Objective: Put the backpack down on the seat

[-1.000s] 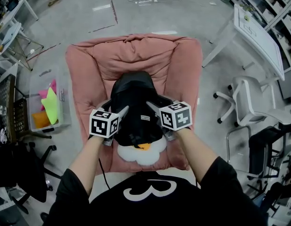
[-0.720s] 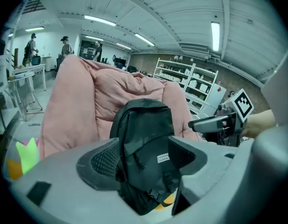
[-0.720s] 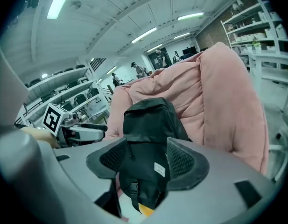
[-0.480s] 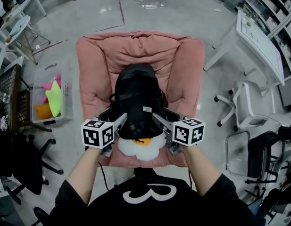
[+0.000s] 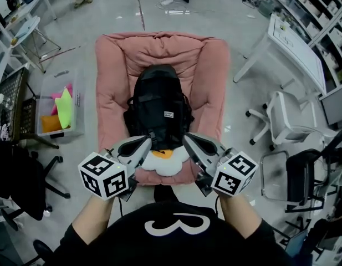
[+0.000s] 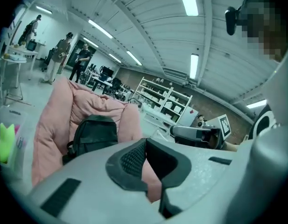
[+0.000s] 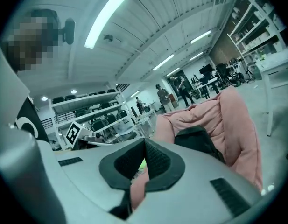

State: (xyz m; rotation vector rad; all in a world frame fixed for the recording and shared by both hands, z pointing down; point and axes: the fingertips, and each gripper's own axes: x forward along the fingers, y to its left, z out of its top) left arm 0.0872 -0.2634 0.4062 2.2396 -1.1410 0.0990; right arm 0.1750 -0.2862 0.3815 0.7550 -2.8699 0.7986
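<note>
Backpack (image 5: 158, 108) set on the pink seat (image 5: 112, 76)
It leans against the backrest, mid-cushion — left gripper (image 5: 139, 146) and right gripper (image 5: 193, 144) hover apart from it at the seat's front edge, both with jaws pressed together, empty

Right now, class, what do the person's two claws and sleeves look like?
The left claw and right claw are pale grey, tapered shells with dark textured pads; each carries a white cube with black square markers. The top is black, short-sleeved, white-printed.
</note>
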